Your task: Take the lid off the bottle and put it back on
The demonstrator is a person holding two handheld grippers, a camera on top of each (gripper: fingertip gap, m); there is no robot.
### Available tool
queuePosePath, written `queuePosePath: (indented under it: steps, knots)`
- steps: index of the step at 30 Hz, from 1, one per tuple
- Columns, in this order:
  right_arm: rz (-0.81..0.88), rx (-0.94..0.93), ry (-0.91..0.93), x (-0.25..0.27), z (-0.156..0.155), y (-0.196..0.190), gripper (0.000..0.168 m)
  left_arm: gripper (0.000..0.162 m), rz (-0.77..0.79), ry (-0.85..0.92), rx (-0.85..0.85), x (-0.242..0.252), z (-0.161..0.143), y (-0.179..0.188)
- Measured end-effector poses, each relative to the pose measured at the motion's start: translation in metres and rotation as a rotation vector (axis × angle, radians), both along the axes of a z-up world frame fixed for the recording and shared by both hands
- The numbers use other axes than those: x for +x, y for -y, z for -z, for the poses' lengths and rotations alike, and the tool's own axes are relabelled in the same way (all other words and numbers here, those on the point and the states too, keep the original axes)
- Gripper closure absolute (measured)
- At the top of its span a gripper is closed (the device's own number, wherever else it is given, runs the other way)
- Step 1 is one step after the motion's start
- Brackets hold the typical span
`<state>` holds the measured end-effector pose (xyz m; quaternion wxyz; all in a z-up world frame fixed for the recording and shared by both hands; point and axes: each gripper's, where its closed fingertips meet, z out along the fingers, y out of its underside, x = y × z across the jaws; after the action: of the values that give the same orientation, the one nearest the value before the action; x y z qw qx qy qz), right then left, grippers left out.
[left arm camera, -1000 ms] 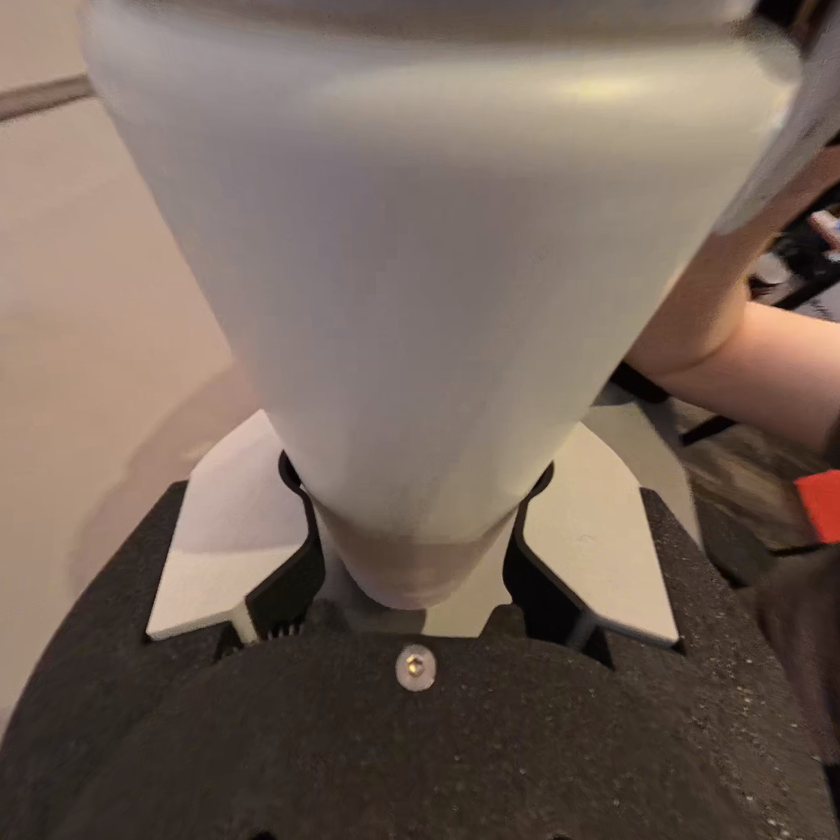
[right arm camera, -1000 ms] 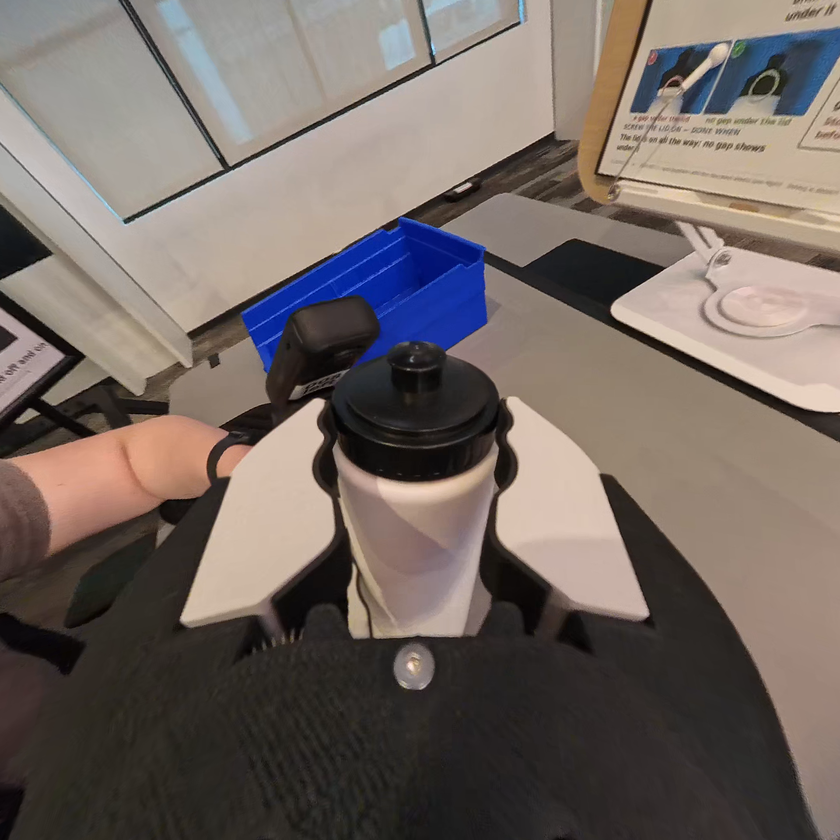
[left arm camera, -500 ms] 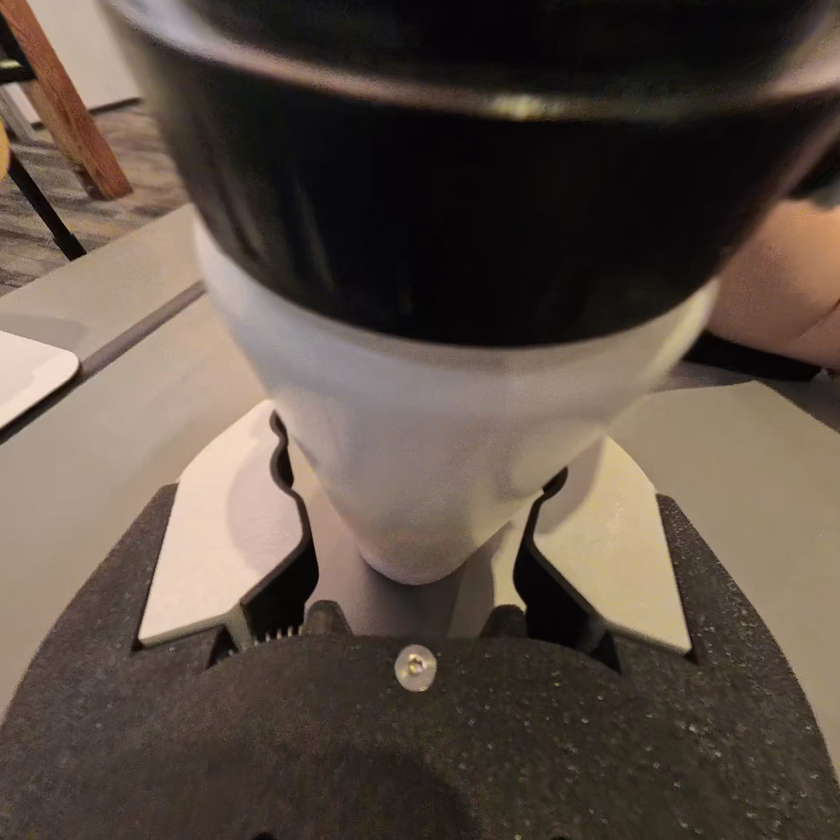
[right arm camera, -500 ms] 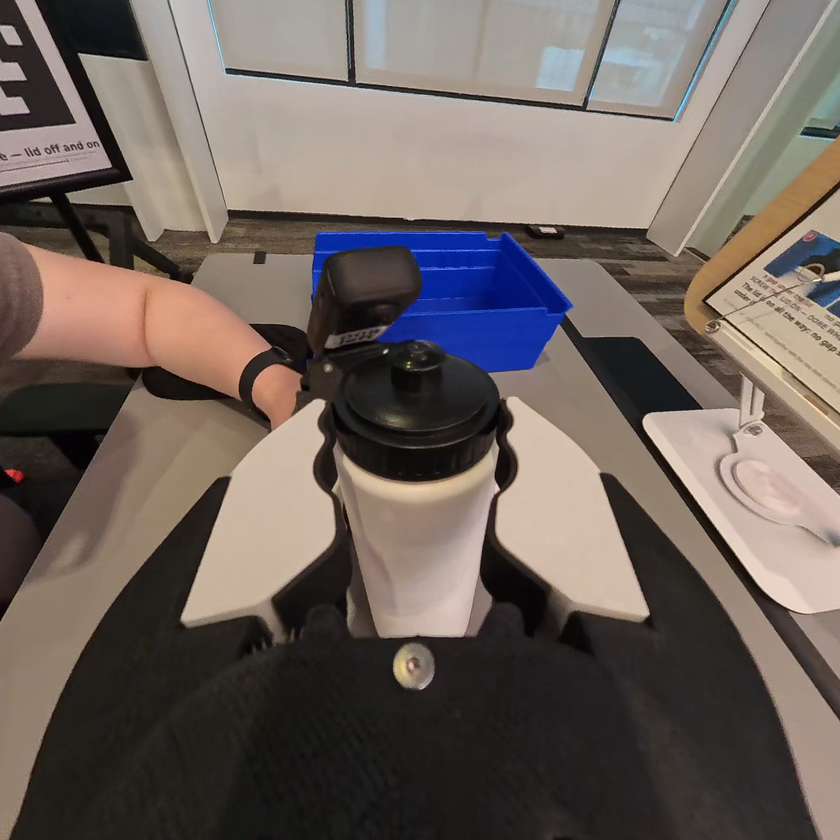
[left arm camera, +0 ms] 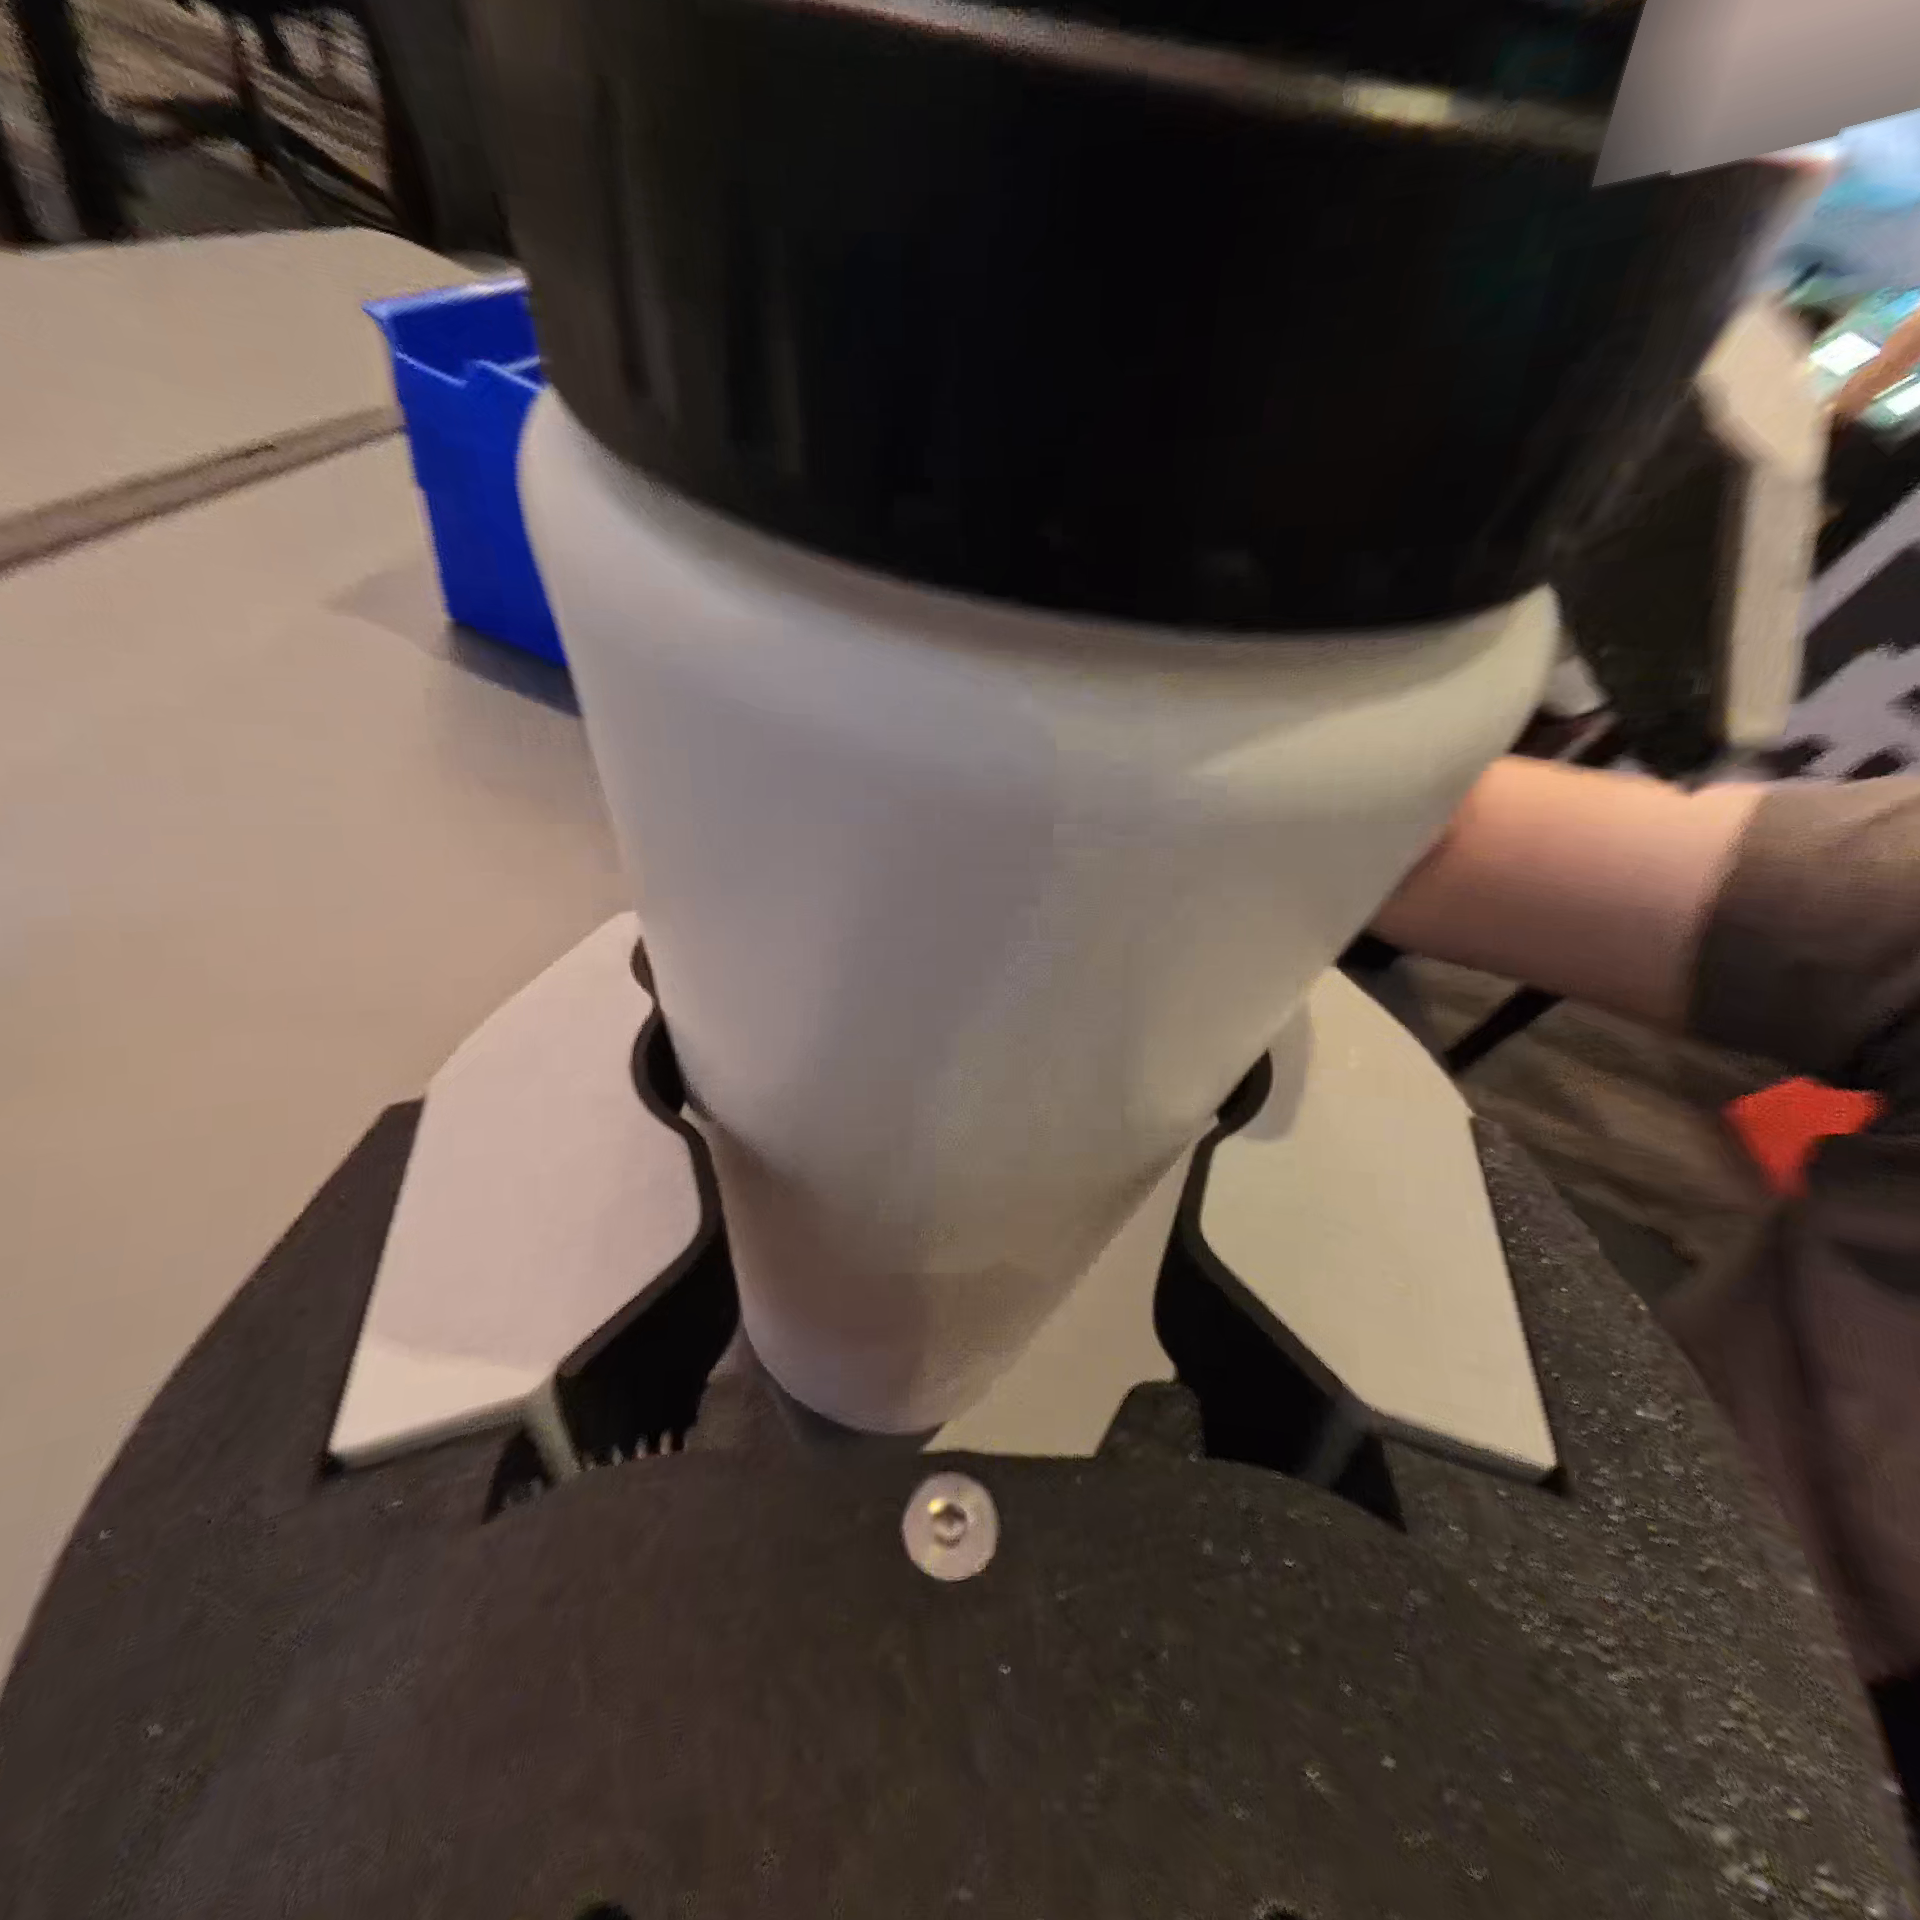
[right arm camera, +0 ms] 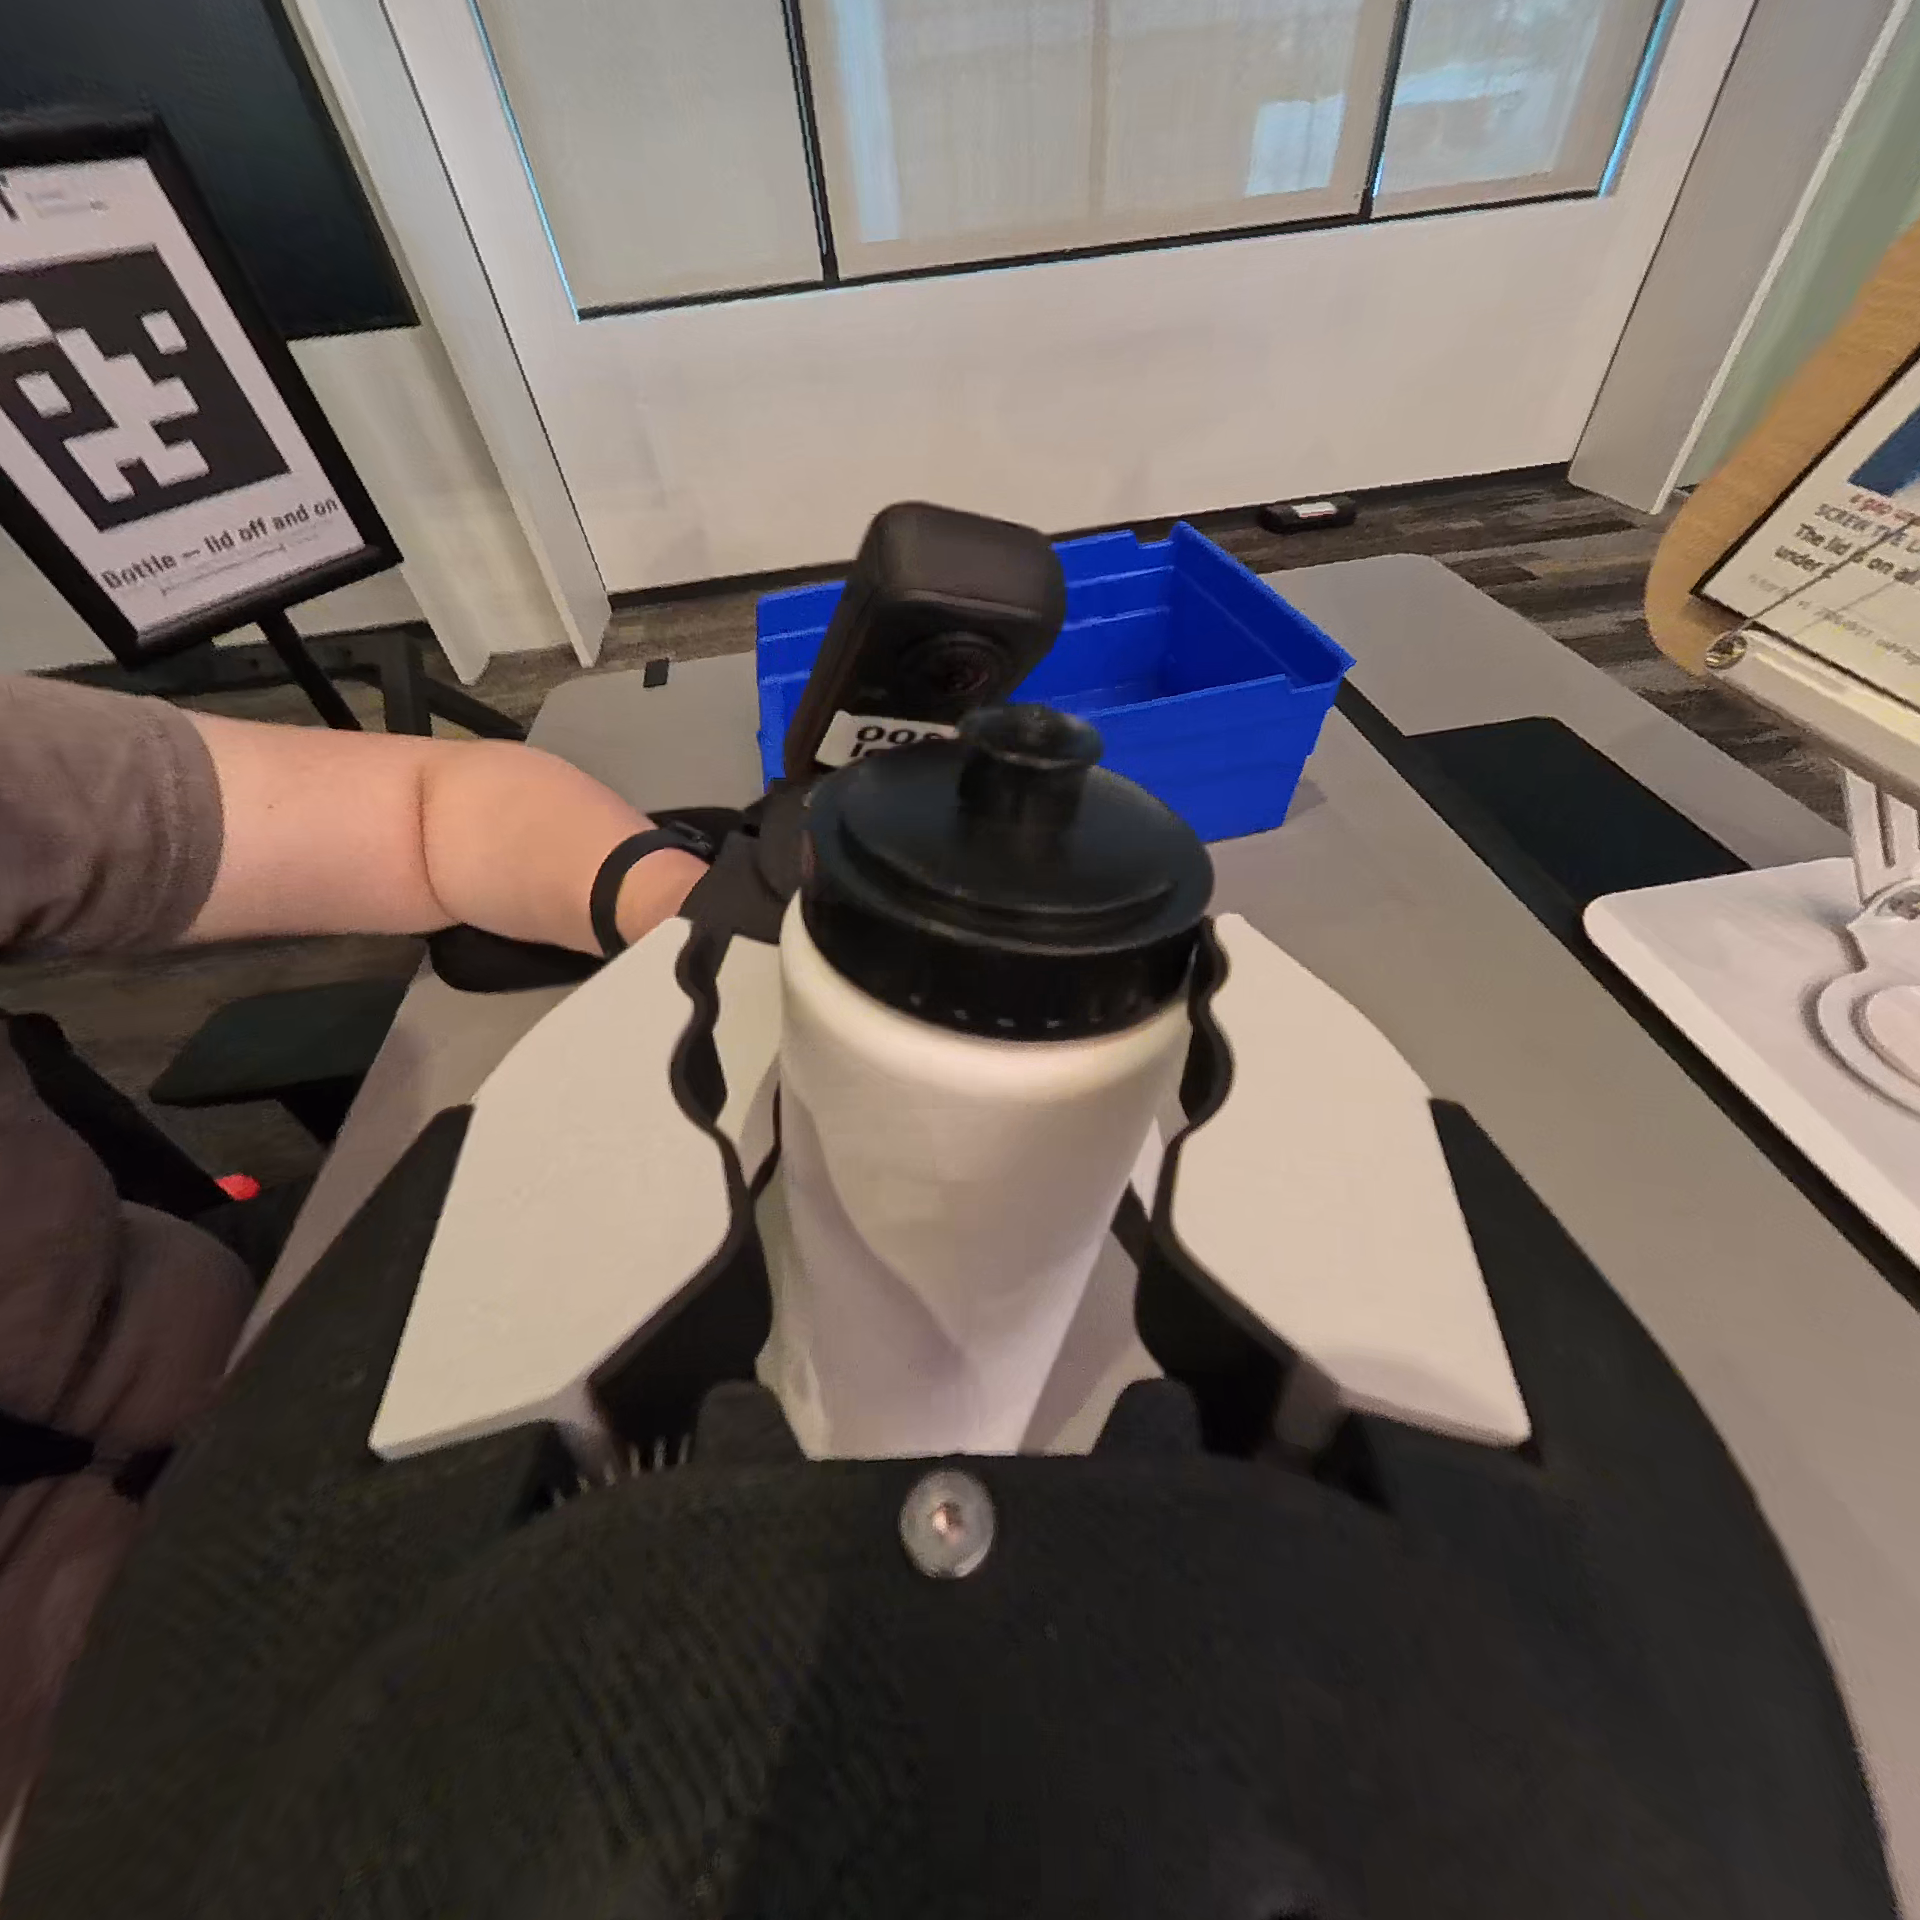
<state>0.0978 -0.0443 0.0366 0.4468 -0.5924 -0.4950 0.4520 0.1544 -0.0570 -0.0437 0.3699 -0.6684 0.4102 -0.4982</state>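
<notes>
Both tongs: left point(left arm camera: 951, 1132) clamped on smooth white bottle point(left arm camera: 1018, 935), right point(right arm camera: 951, 1049) loosely around ribbed black lid point(right arm camera: 1003, 914)

Bystanders around the grey counter point(right arm camera: 1558, 1039)

A blue plastic bin point(right arm camera: 1174, 707) sits open-topped at the counter's far end, in front of a white wall with frosted windows point(right arm camera: 1039, 125). On the left a black-framed sign point(right arm camera: 135, 416) with a black-and-white square marker stands on an easel on the floor. At the right edge a white stand point(right arm camera: 1745, 997) rests on the counter, carrying a wood-backed instruction board point(right arm camera: 1808, 540). A small dark object point(right arm camera: 1307, 513) lies on the carpet by the wall.
</notes>
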Motion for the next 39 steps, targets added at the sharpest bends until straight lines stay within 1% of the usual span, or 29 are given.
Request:
queuePosePath:
  steps: [3,5,9,13,16,18,20,22,24,25,30,36,37,38,39]
  knots:
    - [0.007,-0.075,-0.046,0.005,-0.007,-0.004,0.078,0.06,0.09,0.124,-0.196,-0.001,-0.022,0.012]
    - [-0.001,-0.145,-0.077,0.007,-0.011,-0.005,0.078,0.061,0.132,0.176,-0.278,-0.003,-0.032,0.016]
    - [-0.013,-0.222,-0.081,0.008,-0.008,-0.007,0.081,0.061,0.181,0.228,-0.359,-0.003,-0.037,0.02]
    - [-0.008,-0.218,-0.044,0.005,-0.001,-0.007,0.081,0.061,0.205,0.26,-0.4,-0.004,-0.04,0.021]
    - [-0.007,-0.188,-0.021,0.004,0.002,-0.006,0.081,0.061,0.192,0.249,-0.353,-0.004,-0.038,0.019]
    - [-0.005,-0.168,-0.013,0.004,0.002,-0.006,0.081,0.061,0.16,0.227,-0.288,-0.005,-0.035,0.015]
    - [-0.003,-0.136,-0.002,0.004,0.001,-0.005,0.081,0.061,0.108,0.168,-0.181,-0.006,-0.027,0.008]
    - [-0.006,-0.067,-0.001,0.005,-0.003,-0.002,0.081,0.061,0.037,0.099,-0.03,-0.008,-0.019,-0.002]
    - [-0.018,0.003,-0.024,0.006,-0.011,0.003,0.081,0.061,0.008,0.045,0.091,-0.009,-0.014,-0.005]
    - [-0.029,0.025,-0.034,0.006,-0.014,0.006,0.081,0.061,0.007,0.037,0.125,-0.008,-0.012,-0.005]
    - [-0.066,0.07,-0.012,0.003,-0.013,0.016,0.085,0.06,0.061,0.027,0.178,-0.004,-0.006,0.003]
    - [-0.049,0.074,0.013,0.003,-0.009,0.013,0.088,0.061,0.064,-0.018,0.218,-0.003,0.006,0.002]
    - [-0.046,0.076,0.021,0.003,-0.008,0.012,0.091,0.061,0.067,-0.03,0.231,-0.003,0.008,0.002]
    - [-0.044,0.078,0.028,0.003,-0.007,0.012,0.097,0.061,0.071,-0.043,0.244,-0.003,0.01,0.003]
    - [-0.048,0.083,0.037,0.002,-0.006,0.013,0.097,0.061,0.07,-0.05,0.253,-0.003,0.011,0.003]
